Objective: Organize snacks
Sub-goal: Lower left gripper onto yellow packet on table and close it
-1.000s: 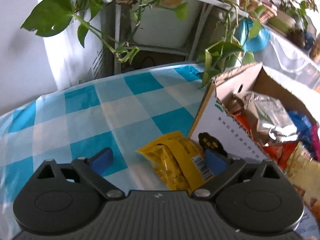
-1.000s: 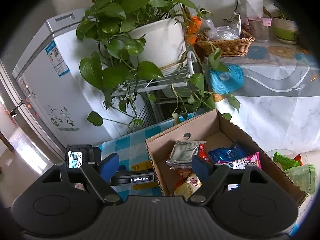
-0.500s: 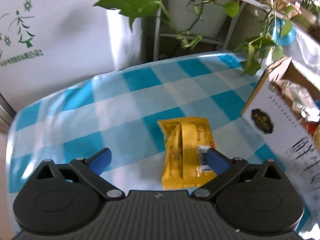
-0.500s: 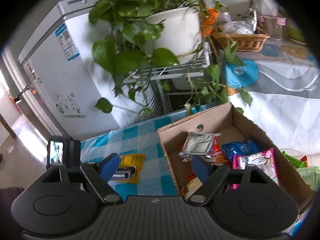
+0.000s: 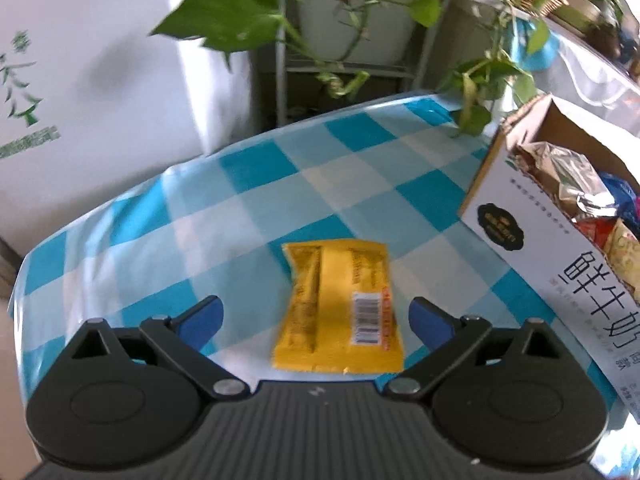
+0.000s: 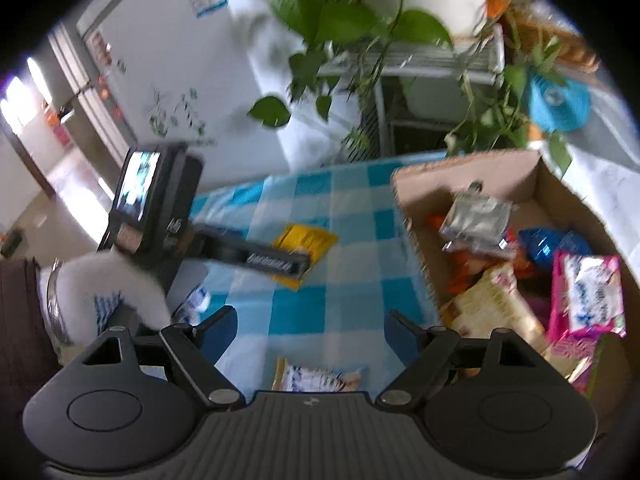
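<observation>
Left gripper (image 5: pixel 316 314) jaws wide, closing slightly, straddling the yellow snack packet (image 5: pixel 338 306) flat on the checked tabletop (image 5: pixel 240 200), no contact. Right gripper (image 6: pixel 310 330) jaws part open, empty. Packet looks light, crinkly, slippery; pinch across long edges. Cardboard box (image 5: pixel 520 240) just beside.

A snack packet (image 5: pixel 338 310) lies flat on the worktop (image 5: pixel 248 200), left of the cardboard box (image 5: pixel 520 240) and apart from it. The box stands at the worktop's right and holds several packets (image 6: pixel 476 216). Another packet (image 6: pixel 316 378) lies nearer on the worktop. A plant stand (image 5: pixel 348 64) stands beyond the far edge.
</observation>
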`<state>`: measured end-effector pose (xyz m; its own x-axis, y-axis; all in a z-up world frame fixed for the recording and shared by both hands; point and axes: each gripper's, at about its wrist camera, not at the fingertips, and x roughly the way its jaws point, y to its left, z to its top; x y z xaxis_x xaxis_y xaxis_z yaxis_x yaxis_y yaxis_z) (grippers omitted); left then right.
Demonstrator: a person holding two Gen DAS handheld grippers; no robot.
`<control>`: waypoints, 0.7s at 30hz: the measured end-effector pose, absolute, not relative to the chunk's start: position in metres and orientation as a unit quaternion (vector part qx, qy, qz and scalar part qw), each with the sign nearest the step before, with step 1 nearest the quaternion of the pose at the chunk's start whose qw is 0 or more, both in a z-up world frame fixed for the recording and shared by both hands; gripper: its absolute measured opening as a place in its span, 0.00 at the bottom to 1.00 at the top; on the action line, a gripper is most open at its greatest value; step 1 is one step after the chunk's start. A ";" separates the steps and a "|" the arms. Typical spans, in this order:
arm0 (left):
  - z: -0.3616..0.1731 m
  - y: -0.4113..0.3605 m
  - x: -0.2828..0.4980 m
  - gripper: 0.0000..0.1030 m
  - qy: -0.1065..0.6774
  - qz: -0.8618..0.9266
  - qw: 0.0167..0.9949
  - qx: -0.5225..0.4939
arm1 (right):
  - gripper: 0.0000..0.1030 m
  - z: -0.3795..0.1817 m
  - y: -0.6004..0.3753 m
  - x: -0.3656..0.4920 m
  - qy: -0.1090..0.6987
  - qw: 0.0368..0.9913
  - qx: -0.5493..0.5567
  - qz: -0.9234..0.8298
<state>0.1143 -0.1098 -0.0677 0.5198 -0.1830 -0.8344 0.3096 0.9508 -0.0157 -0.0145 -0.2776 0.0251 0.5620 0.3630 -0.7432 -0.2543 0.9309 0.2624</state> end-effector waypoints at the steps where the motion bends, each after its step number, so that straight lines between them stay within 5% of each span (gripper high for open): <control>1: -0.069 -0.112 0.116 0.96 0.468 -0.143 0.869 0.070 | 0.83 0.020 -0.274 -0.015 0.442 0.877 0.058 0.179; 21: -0.083 -0.113 0.132 1.00 0.494 -0.123 0.858 0.065 | 0.90 -0.048 -0.235 -0.012 0.540 0.834 0.012 0.109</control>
<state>0.1317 -0.1130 -0.0834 0.4823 -0.1473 -0.8636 0.2766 0.9609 -0.0094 -0.0117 -0.2354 -0.0483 0.3919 0.1955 -0.8990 -0.1696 0.9758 0.1383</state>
